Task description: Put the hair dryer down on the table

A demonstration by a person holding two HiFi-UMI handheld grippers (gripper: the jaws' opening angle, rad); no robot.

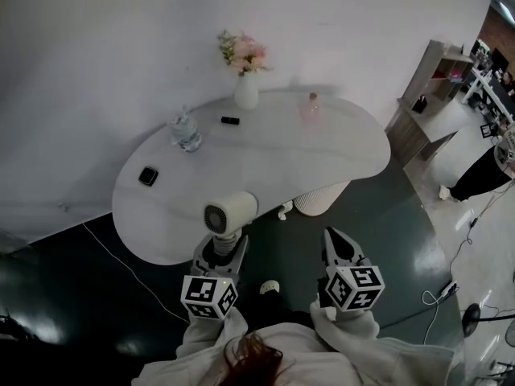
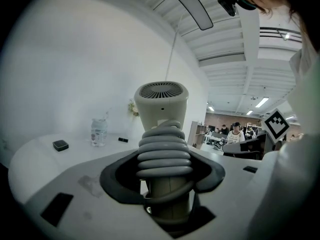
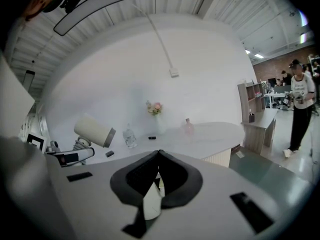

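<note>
A cream hair dryer (image 1: pixel 229 213) stands upright in my left gripper (image 1: pixel 224 241), its head just above the near edge of the white table (image 1: pixel 322 155). In the left gripper view the jaws are shut on the dryer's handle (image 2: pixel 167 204), where the grey cord (image 2: pixel 165 151) is coiled around it; the dryer's vented rear end (image 2: pixel 161 90) faces the camera. My right gripper (image 1: pixel 332 235) hangs to the right over the dark floor, short of the table edge. Its jaws (image 3: pixel 159 153) meet at the tips with nothing between them. The right gripper view also shows the hair dryer (image 3: pixel 94 130) at the left.
On the table stand a vase of flowers (image 1: pixel 246 91), a water bottle (image 1: pixel 185 131), a pink bottle (image 1: pixel 311 107) and two small black objects (image 1: pixel 148 175) (image 1: pixel 230 120). A shelf unit (image 1: pixel 426 95) and a person (image 1: pixel 483 171) are at the right. Cables lie on the floor.
</note>
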